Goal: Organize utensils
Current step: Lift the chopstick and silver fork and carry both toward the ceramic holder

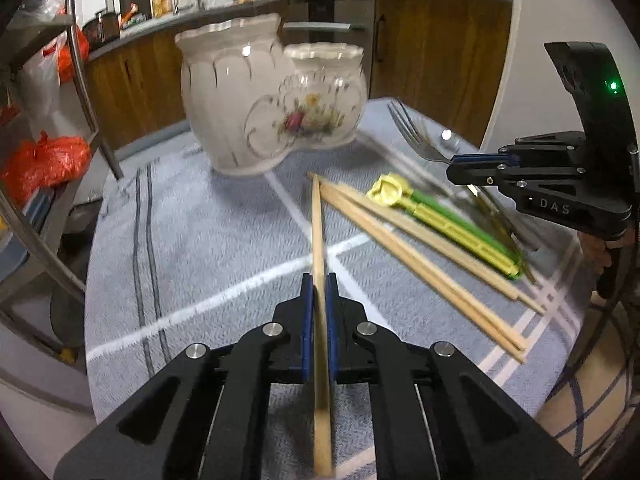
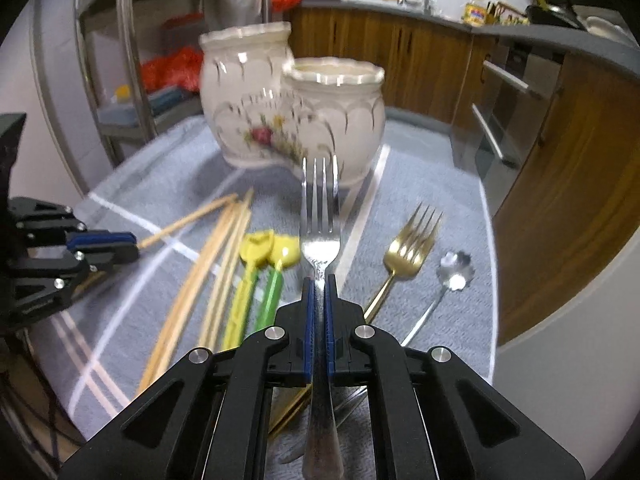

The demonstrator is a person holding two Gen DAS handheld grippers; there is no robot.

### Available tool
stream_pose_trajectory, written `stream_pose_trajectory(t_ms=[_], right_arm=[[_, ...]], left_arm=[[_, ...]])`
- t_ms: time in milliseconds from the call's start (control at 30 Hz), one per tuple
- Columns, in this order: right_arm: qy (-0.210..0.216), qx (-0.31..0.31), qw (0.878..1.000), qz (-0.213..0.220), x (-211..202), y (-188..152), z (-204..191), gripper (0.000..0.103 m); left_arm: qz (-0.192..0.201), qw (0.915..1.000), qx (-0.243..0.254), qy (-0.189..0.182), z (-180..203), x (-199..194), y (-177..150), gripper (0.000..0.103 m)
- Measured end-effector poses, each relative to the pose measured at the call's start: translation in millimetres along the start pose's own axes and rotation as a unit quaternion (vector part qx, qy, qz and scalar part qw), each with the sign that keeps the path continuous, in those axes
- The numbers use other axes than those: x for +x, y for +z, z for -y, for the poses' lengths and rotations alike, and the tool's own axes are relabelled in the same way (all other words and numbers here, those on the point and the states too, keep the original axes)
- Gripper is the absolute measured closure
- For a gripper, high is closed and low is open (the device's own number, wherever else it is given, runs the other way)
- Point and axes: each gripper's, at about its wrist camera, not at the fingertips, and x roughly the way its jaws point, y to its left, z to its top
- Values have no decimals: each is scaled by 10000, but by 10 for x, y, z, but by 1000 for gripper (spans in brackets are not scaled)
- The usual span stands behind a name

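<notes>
My left gripper is shut on a wooden chopstick that points toward the white two-part ceramic holder. It also shows at the left of the right wrist view. My right gripper is shut on a silver fork, tines forward, held above the cloth in front of the holder. The right gripper also shows in the left wrist view with the fork. Several loose chopsticks and yellow and green plastic utensils lie on the cloth.
A gold fork and a silver flower-shaped spoon lie on the grey striped cloth at the right. A metal rack with orange bags stands at the left. Wooden kitchen cabinets stand behind.
</notes>
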Motion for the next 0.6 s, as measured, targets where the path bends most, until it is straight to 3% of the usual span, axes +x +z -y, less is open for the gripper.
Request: stream_pose_trajectory(t_ms=[300,600], right_arm=[[-124,-34,9934,1138,-454,17,-48,97],[-483,-49,9747,2182,-717,358,-130,97]], left_arm=[[1038,9945,93,52,-11,-336,58,97],[2090,9774,82,313,-35,-663,230,97]])
